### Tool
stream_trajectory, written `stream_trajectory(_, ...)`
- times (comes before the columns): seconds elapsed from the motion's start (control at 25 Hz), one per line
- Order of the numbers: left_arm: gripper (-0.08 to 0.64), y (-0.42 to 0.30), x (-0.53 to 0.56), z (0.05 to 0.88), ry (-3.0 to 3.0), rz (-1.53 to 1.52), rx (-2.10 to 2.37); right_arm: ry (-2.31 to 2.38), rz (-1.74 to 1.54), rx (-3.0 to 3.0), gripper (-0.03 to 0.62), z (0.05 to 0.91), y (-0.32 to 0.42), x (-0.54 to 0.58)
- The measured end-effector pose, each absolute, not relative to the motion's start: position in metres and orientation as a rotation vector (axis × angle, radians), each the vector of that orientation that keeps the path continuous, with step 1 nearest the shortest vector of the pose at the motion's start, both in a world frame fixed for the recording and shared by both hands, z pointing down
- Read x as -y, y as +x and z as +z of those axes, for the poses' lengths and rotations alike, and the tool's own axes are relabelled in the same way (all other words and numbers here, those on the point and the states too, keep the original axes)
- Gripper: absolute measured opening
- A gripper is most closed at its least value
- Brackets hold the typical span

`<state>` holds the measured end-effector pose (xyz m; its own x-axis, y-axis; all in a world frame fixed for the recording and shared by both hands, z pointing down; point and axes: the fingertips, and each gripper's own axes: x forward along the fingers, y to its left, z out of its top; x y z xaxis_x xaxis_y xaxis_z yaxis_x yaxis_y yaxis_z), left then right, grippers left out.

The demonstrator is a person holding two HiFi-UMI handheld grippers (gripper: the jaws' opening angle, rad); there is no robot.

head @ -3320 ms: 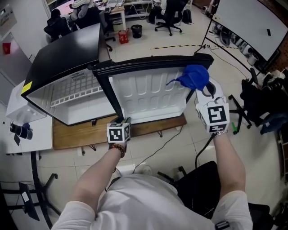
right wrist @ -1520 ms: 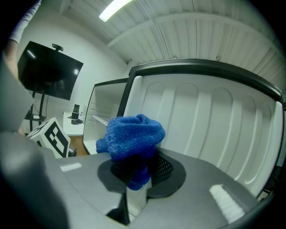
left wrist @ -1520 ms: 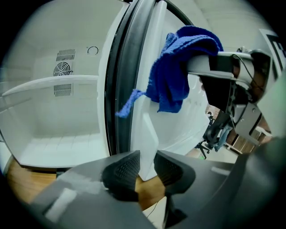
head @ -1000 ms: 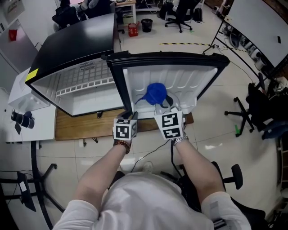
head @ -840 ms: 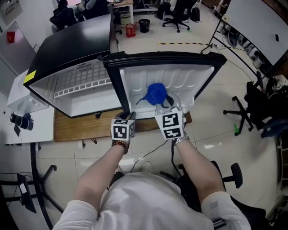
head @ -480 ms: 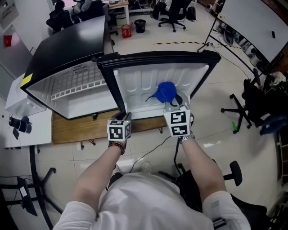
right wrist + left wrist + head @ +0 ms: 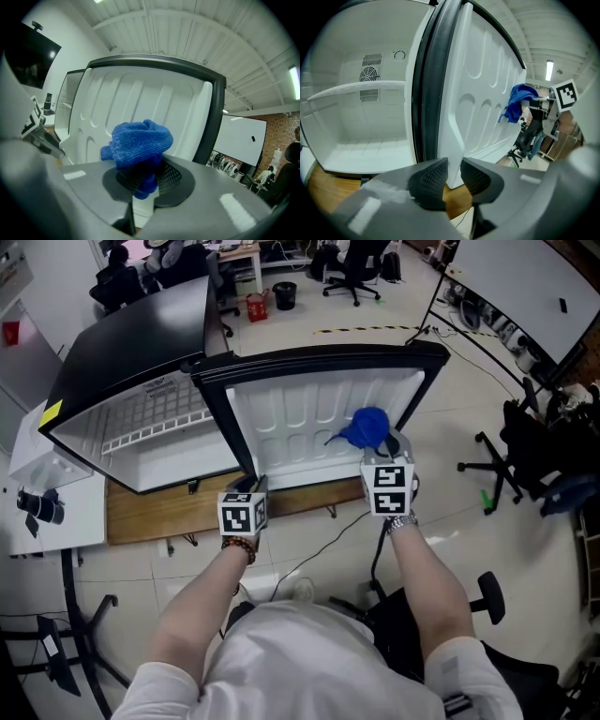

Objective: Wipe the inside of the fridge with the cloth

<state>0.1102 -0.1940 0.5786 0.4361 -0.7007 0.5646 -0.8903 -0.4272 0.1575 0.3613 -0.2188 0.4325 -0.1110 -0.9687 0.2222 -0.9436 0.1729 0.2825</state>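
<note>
Jaws on both grippers are closed on something: the left gripper (image 7: 453, 176) pinches the bottom edge of the door between its ribbed pads, and the right gripper (image 7: 145, 182) is clamped on the cloth (image 7: 138, 140), which bunches up above and in front of its pads with a small tail hanging down between them. Largest in the scene is the black fridge (image 7: 131, 343), standing open on a wooden board (image 7: 150, 514) on the tiled floor, its white cabinet showing a shelf (image 7: 157, 432) across it and a round vent on the back wall. Next comes the door (image 7: 298, 423), swung wide to the right of the cabinet, with its moulded white liner turned toward the person and a black rim along its top and free edge. In the head view the left gripper sits at the door's lower corner on the hinge side, just beside the dark seal where door and cabinet meet, and the right gripper is well apart from it, near the door's free edge. There the blue cloth lies close against the liner, about halfway up and just inside the black rim; whether it actually presses on the plastic cannot be told. Office chairs and a whiteboard stand farther off around the room.
</note>
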Motion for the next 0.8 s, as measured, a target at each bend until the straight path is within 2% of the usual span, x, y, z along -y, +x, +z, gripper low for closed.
stream_trajectory(0.56,0.083,0.110,0.192,0.578,2.255,0.596,1.347,1.902,-0.065,2.008,0.052,0.435,0.403,0.216)
stream_trajectory(0.8,0.083,0.110,0.192,0.578,2.261,0.589,1.342,1.800,-0.075,2.152,0.052,0.439,0.346,0.200)
